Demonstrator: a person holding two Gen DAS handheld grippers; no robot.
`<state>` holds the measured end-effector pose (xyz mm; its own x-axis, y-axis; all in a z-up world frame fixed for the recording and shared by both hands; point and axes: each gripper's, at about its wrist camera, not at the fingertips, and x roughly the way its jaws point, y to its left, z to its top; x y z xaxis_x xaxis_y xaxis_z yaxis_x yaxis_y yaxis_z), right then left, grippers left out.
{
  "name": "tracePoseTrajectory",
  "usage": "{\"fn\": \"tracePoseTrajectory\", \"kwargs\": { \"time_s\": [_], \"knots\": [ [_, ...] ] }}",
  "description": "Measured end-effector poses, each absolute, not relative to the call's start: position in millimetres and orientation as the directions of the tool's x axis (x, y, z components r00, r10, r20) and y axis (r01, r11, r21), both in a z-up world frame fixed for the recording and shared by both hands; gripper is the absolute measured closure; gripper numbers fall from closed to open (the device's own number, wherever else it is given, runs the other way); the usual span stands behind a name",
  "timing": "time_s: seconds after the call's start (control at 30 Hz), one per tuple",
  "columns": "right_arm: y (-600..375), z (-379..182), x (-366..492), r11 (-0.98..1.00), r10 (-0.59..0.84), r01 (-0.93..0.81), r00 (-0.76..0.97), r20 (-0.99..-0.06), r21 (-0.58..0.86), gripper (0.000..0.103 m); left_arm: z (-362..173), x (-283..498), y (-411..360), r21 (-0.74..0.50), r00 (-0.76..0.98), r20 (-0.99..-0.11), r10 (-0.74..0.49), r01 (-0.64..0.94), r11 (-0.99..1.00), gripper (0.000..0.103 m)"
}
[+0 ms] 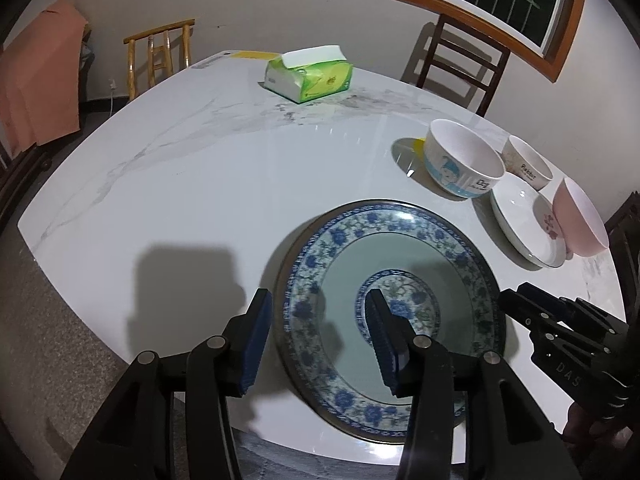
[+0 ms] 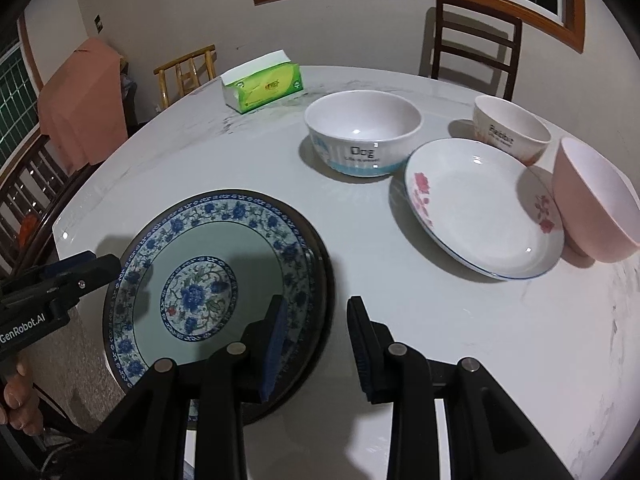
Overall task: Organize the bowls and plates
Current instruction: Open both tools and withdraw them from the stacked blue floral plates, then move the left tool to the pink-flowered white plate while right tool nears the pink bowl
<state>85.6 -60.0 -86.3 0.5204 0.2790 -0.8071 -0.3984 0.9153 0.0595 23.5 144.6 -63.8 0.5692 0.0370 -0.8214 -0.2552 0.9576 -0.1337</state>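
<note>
Glossy blue-floral round plate [image 1: 404,256]; left claw [image 1: 319,304] and right claw [image 2: 317,308] straddle its rim, parted, seemingly unclamped.

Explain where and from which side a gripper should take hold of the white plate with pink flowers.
Grip the white plate by its raised rim on the near side, facing the right gripper. It lies flat and shallow, so only the rim offers a pinch. The pink bowl and two other bowls crowd its far and right edges.
</note>
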Motion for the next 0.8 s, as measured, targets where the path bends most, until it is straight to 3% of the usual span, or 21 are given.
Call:
{"fn": "tracePoseTrajectory", "kwargs": {
  "time_s": [0.8],
  "knots": [
    [-167,-74,99,0.975,0.202,-0.202,0.618,-0.76,0.094,0.071,-56,63,64,-0.154,0.59,-0.805,-0.071,-0.092,0.984,0.058]
  ]
}}
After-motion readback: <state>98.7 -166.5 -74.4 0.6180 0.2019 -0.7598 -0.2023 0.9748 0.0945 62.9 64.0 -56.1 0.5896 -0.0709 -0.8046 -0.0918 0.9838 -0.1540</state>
